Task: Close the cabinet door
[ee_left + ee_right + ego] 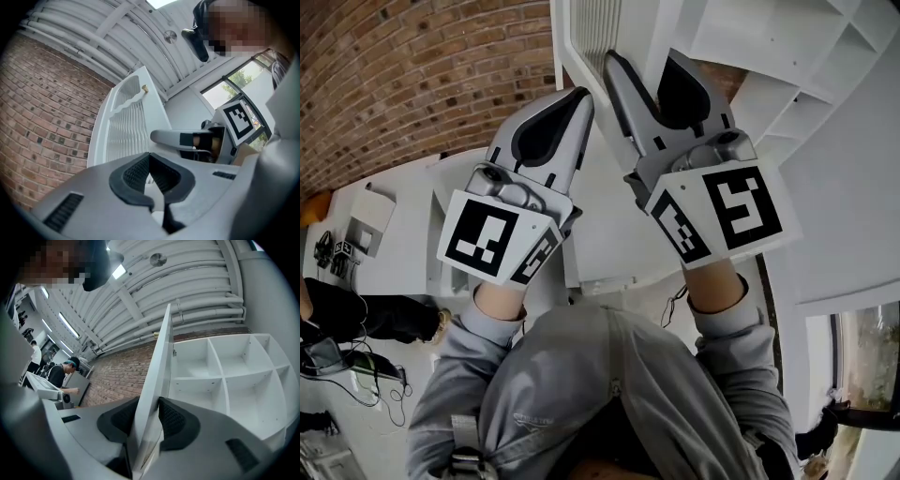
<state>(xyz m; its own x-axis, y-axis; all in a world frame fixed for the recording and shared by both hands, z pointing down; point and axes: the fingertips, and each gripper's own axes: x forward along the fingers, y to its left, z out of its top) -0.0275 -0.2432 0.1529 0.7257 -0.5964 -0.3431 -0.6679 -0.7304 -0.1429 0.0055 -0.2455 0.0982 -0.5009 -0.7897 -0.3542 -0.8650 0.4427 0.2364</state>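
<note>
The white cabinet door (pixel 158 357) stands swung out, its edge toward me, with a louvred panel (pixel 124 126) and a small knob (pixel 145 87) on its outer face. My right gripper (pixel 147 401) straddles that edge, one dark pad on each side and pressing on it; in the head view it (pixel 642 64) reaches up round the door (pixel 581 37). My left gripper (pixel 579 98) sits just left of the door, its tips close to the louvred face. Its pads (pixel 140 171) meet with nothing between them. The open cabinet (pixel 225 376) shows bare white compartments.
A brick wall (pixel 412 66) runs behind and left of the cabinet. A white bench (pixel 384 234) with small items stands at the left, and a person (pixel 61 373) works further off. A window (pixel 234 79) lies to the right.
</note>
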